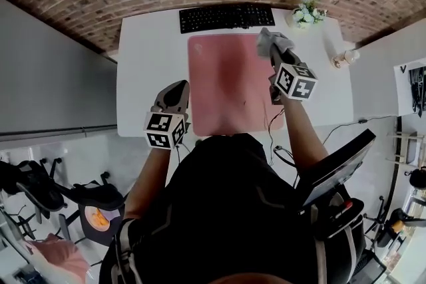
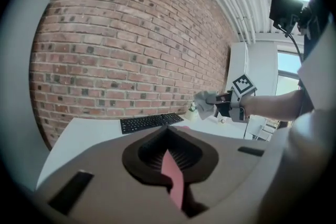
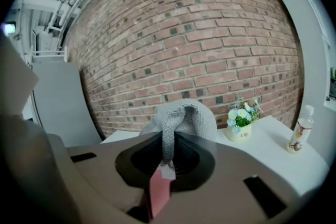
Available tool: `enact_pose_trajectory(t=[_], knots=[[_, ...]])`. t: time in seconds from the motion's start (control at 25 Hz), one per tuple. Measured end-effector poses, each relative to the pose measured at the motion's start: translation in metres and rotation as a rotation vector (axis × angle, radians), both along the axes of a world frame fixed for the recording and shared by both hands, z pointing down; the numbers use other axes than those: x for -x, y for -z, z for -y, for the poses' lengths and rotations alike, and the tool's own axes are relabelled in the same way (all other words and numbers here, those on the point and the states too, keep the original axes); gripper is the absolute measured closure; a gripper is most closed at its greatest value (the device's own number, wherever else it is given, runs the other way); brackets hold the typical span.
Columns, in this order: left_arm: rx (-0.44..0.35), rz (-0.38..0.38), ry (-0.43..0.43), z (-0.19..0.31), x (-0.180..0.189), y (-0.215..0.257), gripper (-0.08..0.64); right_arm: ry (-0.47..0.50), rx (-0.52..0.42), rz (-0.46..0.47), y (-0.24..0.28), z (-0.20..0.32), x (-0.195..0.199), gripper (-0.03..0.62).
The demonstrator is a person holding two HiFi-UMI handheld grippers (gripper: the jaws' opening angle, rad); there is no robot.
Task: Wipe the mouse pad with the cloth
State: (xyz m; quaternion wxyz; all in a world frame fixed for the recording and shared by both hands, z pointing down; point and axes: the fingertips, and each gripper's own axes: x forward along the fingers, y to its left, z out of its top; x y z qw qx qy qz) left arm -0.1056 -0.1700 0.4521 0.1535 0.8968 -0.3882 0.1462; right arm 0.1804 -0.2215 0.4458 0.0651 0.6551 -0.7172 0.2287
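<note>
A pink mouse pad (image 1: pixel 226 86) lies in the middle of the white desk (image 1: pixel 143 70), just in front of the keyboard. My right gripper (image 1: pixel 275 58) hovers over the pad's far right corner, shut on a grey knitted cloth (image 1: pixel 273 42). In the right gripper view the cloth (image 3: pixel 181 115) bulges out above the closed jaws. My left gripper (image 1: pixel 177 88) is at the pad's left edge near the desk front, shut with nothing in it. From the left gripper view (image 2: pixel 168 132), the cloth (image 2: pixel 206 99) hangs in the air above the desk.
A black keyboard (image 1: pixel 226 16) runs along the desk's far edge. A small flower pot (image 1: pixel 307 13) stands at the far right corner, and a small bottle (image 1: pixel 343 60) stands near the right edge. A brick wall lies behind the desk. An office chair (image 1: pixel 339 169) stands at my right.
</note>
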Motion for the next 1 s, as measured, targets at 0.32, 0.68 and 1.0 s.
enact_pose_trajectory(t=[0.32,0.68,1.0], knots=[[-0.082,-0.062,0.0,-0.023,0.027,0.037,0.56,0.034,-0.116,-0.071,0.055,-0.061,0.049,0.561],[-0.163,-0.123,-0.028,-0.043,0.022,0.074,0.56,0.072,-0.2,-0.121,0.085,-0.114,0.093,0.561],[-0.236,-0.086,0.028,-0.043,0.008,0.099,0.56,0.133,-0.239,-0.124,0.099,-0.124,0.088,0.563]])
